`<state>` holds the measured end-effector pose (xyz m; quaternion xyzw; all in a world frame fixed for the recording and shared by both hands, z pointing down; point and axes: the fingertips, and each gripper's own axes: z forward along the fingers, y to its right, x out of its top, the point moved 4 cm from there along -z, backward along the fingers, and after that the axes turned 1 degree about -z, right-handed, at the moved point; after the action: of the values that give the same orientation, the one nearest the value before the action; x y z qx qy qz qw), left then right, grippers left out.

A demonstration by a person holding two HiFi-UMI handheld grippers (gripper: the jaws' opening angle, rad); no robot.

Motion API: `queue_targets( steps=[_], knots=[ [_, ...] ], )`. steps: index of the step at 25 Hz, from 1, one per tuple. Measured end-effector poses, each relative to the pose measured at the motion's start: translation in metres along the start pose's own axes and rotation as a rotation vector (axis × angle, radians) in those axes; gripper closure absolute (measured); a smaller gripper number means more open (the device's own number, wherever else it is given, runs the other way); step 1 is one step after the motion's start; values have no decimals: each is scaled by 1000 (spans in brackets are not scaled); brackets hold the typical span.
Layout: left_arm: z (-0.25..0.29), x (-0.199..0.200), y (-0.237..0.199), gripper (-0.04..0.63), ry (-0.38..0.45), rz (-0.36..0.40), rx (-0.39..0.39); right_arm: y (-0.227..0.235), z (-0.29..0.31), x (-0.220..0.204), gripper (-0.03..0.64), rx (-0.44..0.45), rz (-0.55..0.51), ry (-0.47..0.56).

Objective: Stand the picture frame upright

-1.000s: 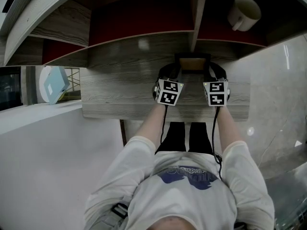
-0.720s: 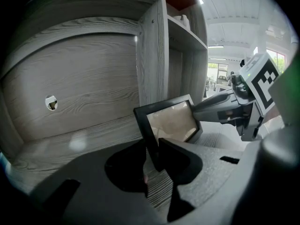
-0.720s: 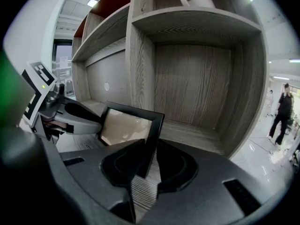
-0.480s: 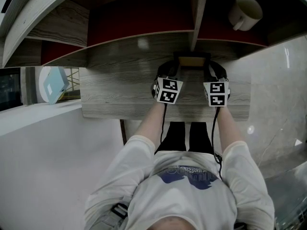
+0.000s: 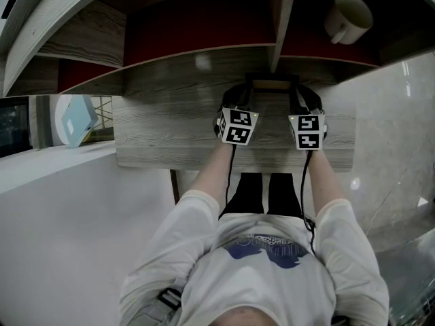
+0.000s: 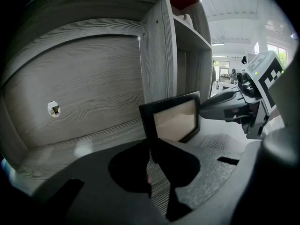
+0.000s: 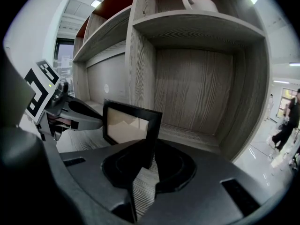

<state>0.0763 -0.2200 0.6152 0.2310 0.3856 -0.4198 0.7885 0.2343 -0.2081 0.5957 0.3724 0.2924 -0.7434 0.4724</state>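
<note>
The jaws of both had just been closing: the left hand-held gripper (image 6: 151, 156) pinched the frame's (image 6: 173, 121) left edge, the right hand-held gripper (image 7: 151, 161) its right. Held so, the frame stood nearly upright on the desk (image 5: 170, 138), likely almost done. 1 cup (image 5: 346, 17) sat in the shelf (image 5: 197, 56) above.

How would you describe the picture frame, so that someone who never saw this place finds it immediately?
Look at the grey wooden shelf unit, on its wide front board. Near the foot of the upright divider is the picture frame. It has a black rim and a tan middle, unlike the white mug one shelf higher.
</note>
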Motion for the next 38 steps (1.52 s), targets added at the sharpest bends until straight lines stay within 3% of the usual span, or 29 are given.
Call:
queue_targets(
  steps=[18, 23, 28, 38],
  knots=[
    [-2, -5, -5, 549, -7, -47, 28, 2, 0, -3, 569, -14, 10, -7],
    [-3, -5, -5, 549, -7, -42, 35, 2, -1, -4, 541, -14, 21, 1],
    [-11, -4, -6, 549, 8, -67, 53, 7, -11, 0, 514, -24, 85, 48],
    [-53, 34, -1, 549, 134, -103, 92, 12, -58, 39, 500, -25, 190, 218]
  ],
)
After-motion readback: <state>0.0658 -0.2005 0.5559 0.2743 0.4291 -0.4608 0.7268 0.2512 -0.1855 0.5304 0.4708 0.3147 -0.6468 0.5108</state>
